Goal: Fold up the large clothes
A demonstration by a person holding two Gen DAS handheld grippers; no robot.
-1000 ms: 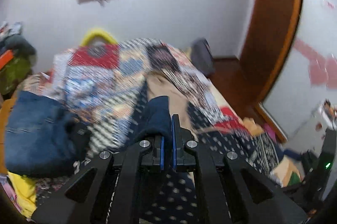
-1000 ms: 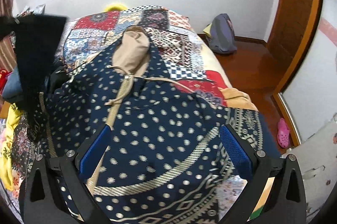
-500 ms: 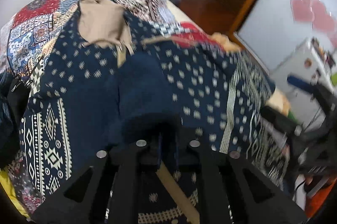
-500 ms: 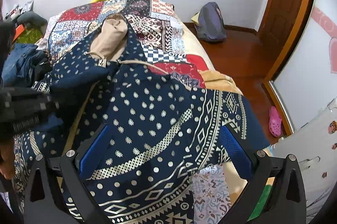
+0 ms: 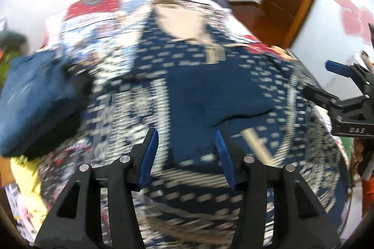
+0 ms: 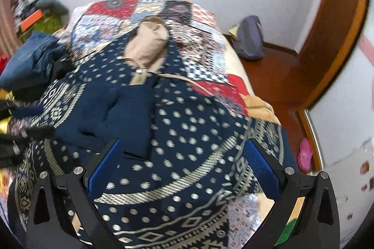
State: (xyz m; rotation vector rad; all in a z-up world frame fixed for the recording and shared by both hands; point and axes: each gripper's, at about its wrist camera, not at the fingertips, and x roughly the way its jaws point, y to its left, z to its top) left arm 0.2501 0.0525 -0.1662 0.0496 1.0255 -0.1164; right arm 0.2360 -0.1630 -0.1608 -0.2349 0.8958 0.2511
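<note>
White-walled bedroom; patchwork bed (image 6: 149, 12) carries the work.

Far left, 9 o'clock in both wrist views: heap of denim (image 5: 35, 94), well apart from the job.

Left gripper (image 5: 187, 141): jaws have just been opening and stand parted, nothing clamped. The sleeve (image 5: 198, 104), plain navy, lies flat just ahead of them at 12 o'clock, across the chest of the hoodie (image 6: 187, 127). View is motion-blurred, so I can't tell whether the cuff end is between the pads or just in front of them; no pad looks to be pressing cloth.

Hoodie: navy, dot and band pattern, spread on the bed. Long axis runs 6 to 12 o'clock in the right wrist view, hem nearest the cameras, tan-lined hood (image 6: 147, 45) at 12 o'clock, tan zipper tape running down from it. Folded sleeve lies at about 10–11 o'clock from the right jaws, running roughly parallel to the long axis.

Right gripper (image 6: 182, 162): jaws wide apart, holding nothing, hovering above the hem. In the left wrist view it sits at 3 o'clock.

Judgement: left-side sleeve fold looks done. The other sleeve isn't clearly visible; the garment's right edge drops off at 2–3 o'clock from the right jaws, so the right hand is the nearer one for that side. That fold would go right-to-left across the long axis, toward the sleeve already laid.
</note>
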